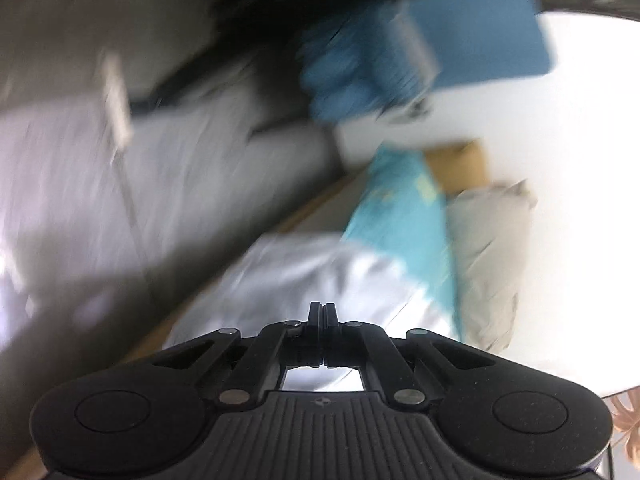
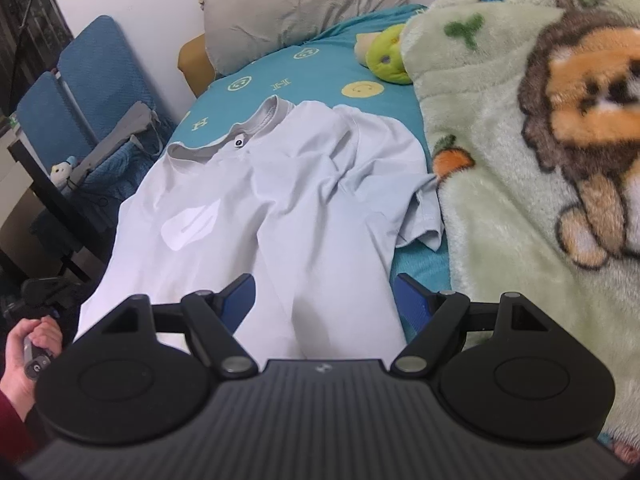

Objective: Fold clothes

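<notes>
A pale grey-white T-shirt lies face up on the teal bed sheet, collar at the far end and one sleeve crumpled toward the blanket. My right gripper is open just above the shirt's near hem, the cloth showing between its blue pads. The left wrist view is blurred. In it my left gripper is shut, its fingers pressed together over the shirt's edge at the bed's side. Whether cloth is pinched between them I cannot tell.
A fleece lion blanket fills the bed's right side. A grey pillow and a green plush toy lie at the head. A blue chair holding a bag stands left of the bed. A hand holds the left gripper's handle.
</notes>
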`<state>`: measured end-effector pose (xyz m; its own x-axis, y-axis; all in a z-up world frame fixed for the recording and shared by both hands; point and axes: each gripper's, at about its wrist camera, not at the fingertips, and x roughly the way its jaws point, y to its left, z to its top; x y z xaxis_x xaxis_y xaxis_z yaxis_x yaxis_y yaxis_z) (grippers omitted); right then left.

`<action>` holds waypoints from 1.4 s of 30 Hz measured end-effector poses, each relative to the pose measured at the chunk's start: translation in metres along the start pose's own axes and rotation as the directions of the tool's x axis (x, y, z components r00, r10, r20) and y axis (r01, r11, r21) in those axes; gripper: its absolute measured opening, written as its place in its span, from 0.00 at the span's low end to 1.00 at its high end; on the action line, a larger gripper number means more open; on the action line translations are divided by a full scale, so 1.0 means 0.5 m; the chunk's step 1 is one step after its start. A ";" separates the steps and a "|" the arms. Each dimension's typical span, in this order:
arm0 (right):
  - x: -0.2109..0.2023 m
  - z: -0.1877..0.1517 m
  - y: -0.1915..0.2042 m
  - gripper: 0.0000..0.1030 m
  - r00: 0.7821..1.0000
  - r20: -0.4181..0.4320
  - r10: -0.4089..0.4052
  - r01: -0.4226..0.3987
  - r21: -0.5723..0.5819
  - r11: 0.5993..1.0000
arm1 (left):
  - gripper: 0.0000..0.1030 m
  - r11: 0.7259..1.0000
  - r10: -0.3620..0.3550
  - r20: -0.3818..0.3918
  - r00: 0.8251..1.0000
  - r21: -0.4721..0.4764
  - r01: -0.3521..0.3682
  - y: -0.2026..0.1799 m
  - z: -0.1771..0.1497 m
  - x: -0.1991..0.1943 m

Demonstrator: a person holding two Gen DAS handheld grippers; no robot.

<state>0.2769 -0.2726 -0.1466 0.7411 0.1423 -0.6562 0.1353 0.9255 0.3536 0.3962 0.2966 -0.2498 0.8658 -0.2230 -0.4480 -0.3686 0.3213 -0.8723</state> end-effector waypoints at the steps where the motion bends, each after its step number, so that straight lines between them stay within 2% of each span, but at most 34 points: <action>1: -0.001 0.001 -0.001 0.75 1.000 0.001 -0.001 0.001 0.004 1.000 | 0.00 1.000 -0.007 0.049 0.999 0.022 0.006 -0.011 0.008 -0.017; 3: -0.001 0.002 -0.003 0.75 1.000 0.005 0.000 0.000 0.008 1.000 | 0.00 0.999 0.018 0.119 0.993 0.046 -0.024 -0.023 0.021 -0.041; 4: -0.001 0.001 -0.004 0.75 1.000 0.005 0.002 -0.002 0.011 1.000 | 0.00 0.998 0.041 0.118 0.992 0.032 -0.045 -0.017 0.025 -0.040; 7: 0.000 0.000 -0.007 0.75 1.000 -0.002 0.010 -0.010 0.022 1.000 | 0.01 0.994 0.101 0.050 0.994 -0.049 -0.099 0.021 0.025 -0.014; 9: 0.000 -0.003 -0.009 0.75 1.000 -0.008 0.019 -0.018 0.028 0.999 | 0.13 0.987 0.133 -0.031 0.991 -0.084 -0.135 0.054 0.014 0.017; 11: 0.001 -0.007 -0.008 0.76 1.000 -0.012 0.024 -0.023 0.023 0.999 | 0.56 0.979 0.168 -0.092 0.981 -0.105 -0.178 0.078 0.004 0.044; 12: 0.001 -0.010 -0.007 0.76 1.000 -0.014 0.024 -0.024 0.021 0.999 | 0.64 0.975 0.178 -0.110 0.978 -0.115 -0.190 0.088 0.000 0.055; 14: 0.004 -0.014 -0.007 0.76 0.999 -0.021 0.030 -0.029 0.019 0.999 | 0.86 0.969 0.172 -0.127 0.977 -0.157 -0.191 0.109 -0.004 0.067; 16: 0.009 -0.018 -0.007 0.76 0.999 -0.031 0.031 -0.031 0.020 0.999 | 0.88 0.955 0.134 -0.175 0.975 -0.240 -0.174 0.140 -0.009 0.085; 19: 0.021 -0.024 -0.007 0.76 0.998 -0.052 0.019 -0.018 0.019 1.000 | 0.88 0.931 0.037 -0.239 0.970 -0.345 -0.120 0.169 -0.025 0.116; 22: 0.029 -0.028 -0.004 0.76 0.998 -0.063 -0.001 0.001 0.006 1.000 | 0.86 0.938 0.026 -0.232 0.972 -0.330 -0.104 0.164 -0.031 0.128; 24: 0.032 -0.029 0.000 0.76 0.998 -0.069 -0.008 0.008 0.002 1.000 | 0.71 0.930 -0.007 -0.208 0.978 -0.361 -0.070 0.169 -0.034 0.125; 25: 0.032 -0.030 0.002 0.76 0.997 -0.071 -0.011 0.011 0.000 1.000 | 0.57 0.927 -0.020 -0.201 0.979 -0.371 -0.057 0.171 -0.033 0.123; 26: 0.032 -0.030 0.005 0.76 0.997 -0.073 -0.012 0.012 -0.002 1.000 | 0.38 0.924 -0.034 -0.196 0.980 -0.379 -0.044 0.172 -0.030 0.122; 27: 0.031 -0.030 0.009 0.76 0.997 -0.072 -0.012 0.012 -0.008 1.000 | 0.29 0.920 -0.056 -0.192 0.980 -0.391 -0.024 0.174 -0.028 0.121; 28: 0.030 -0.030 0.013 0.76 0.997 -0.070 -0.014 0.013 -0.015 1.000 | 0.14 0.916 -0.076 -0.186 0.980 -0.402 -0.006 0.176 -0.025 0.116; 29: 0.029 -0.031 0.018 0.76 0.998 -0.067 -0.018 0.016 -0.027 1.000 | 0.07 0.913 -0.090 -0.178 0.980 -0.409 0.010 0.177 -0.020 0.108; 32: 0.029 -0.032 0.024 0.76 0.998 -0.063 -0.032 0.029 -0.044 0.999 | 0.06 0.925 -0.092 -0.121 0.988 -0.378 0.040 0.168 -0.009 0.084; 35: 0.028 -0.031 0.022 0.76 0.997 -0.061 -0.042 0.039 -0.044 0.998 | 0.05 0.927 -0.181 -0.046 0.982 -0.343 0.154 0.159 0.006 0.057; 37: 0.024 -0.029 0.021 0.76 0.998 -0.052 -0.047 0.044 -0.047 0.998 | 0.05 0.942 -0.201 0.022 0.979 -0.271 0.199 0.146 0.015 0.033; 38: 0.022 -0.028 0.020 0.76 0.998 -0.045 -0.051 0.049 -0.049 0.998 | 0.05 0.955 -0.171 0.042 0.984 -0.239 0.176 0.140 0.019 0.025; 40: 0.018 -0.024 0.018 0.76 0.997 -0.026 -0.068 0.067 -0.055 0.996 | 0.02 0.982 -0.027 0.051 0.998 -0.186 0.036 0.127 0.025 0.022; 41: 0.016 -0.022 0.017 0.76 0.997 -0.016 -0.078 0.077 -0.058 0.995 | 0.02 0.988 0.071 0.054 0.996 -0.141 -0.063 0.118 0.027 0.023; 42: 0.015 -0.020 0.016 0.76 0.996 -0.005 -0.087 0.086 -0.064 0.994 | 0.02 0.984 0.155 0.058 0.986 -0.096 -0.149 0.110 0.026 0.025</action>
<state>0.2767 -0.2608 -0.1554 0.7229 0.0634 -0.6880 0.1566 0.9548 0.2525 0.3911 0.3237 -0.3009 0.8162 -0.1164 -0.5659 -0.5246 0.2609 -0.8104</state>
